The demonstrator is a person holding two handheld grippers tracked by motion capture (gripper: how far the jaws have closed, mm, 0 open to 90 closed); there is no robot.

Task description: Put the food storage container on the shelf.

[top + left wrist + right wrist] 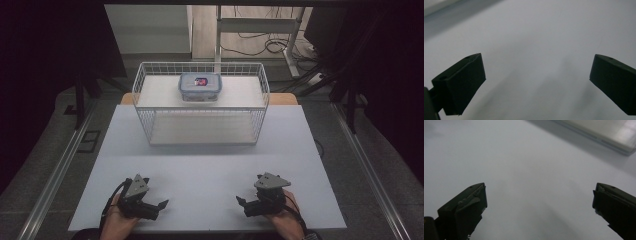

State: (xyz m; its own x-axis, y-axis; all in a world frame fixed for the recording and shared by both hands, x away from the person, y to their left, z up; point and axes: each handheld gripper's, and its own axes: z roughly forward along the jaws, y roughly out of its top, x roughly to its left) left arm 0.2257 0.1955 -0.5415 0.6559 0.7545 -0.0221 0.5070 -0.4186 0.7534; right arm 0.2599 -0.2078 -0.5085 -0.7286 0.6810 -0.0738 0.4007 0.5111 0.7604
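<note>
Left black two-jaw gripper (159, 206) near the front edge of the flat white table (210, 165), jaws spread wide on nothing, right black two-jaw gripper (242, 202) the same, wide bare table between them, clear plastic box with blue lid (200, 87) far off, on the upper shelf of the white wire basket (145, 95) near the back edge

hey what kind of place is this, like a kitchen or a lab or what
Probably a lab or recording workspace, not a kitchen: a plain white table with a wire basket holding one lidded container, a handheld claw at each side, and loose cables on the floor behind.
</note>
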